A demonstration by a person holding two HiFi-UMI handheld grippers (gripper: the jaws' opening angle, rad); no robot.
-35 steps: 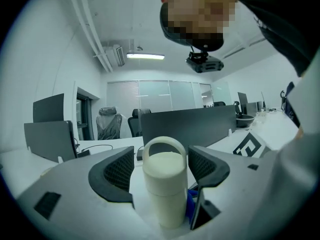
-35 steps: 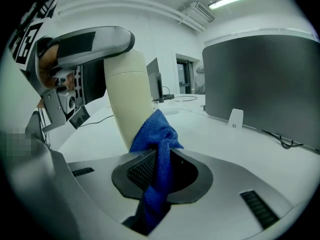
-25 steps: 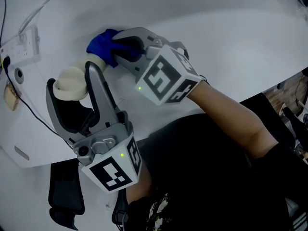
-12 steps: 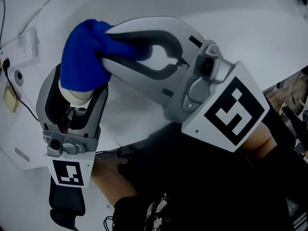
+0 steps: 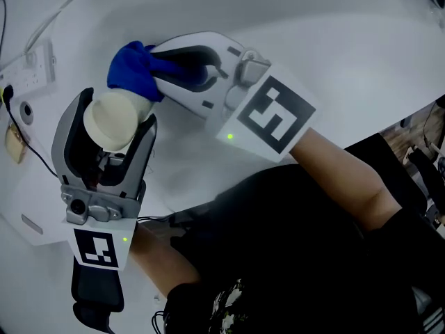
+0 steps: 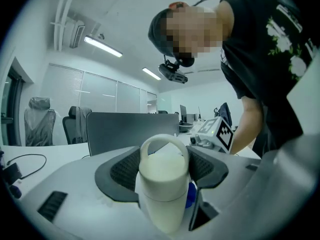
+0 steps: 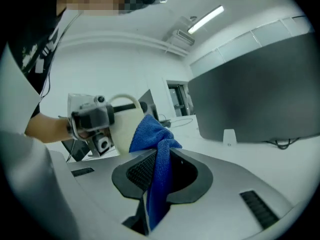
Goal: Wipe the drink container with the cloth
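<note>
Jaws of the left gripper (image 6: 163,165) clamped on a cream drink container (image 5: 110,119) with a loop handle, its round end turned up toward the head camera. Jaws of the right gripper (image 5: 164,65) closed on a blue cloth (image 5: 132,76), which bunches out past the fingertips and lies against the container's far side. White table (image 5: 348,61) below; power strip (image 5: 31,65) at its left edge.
</note>
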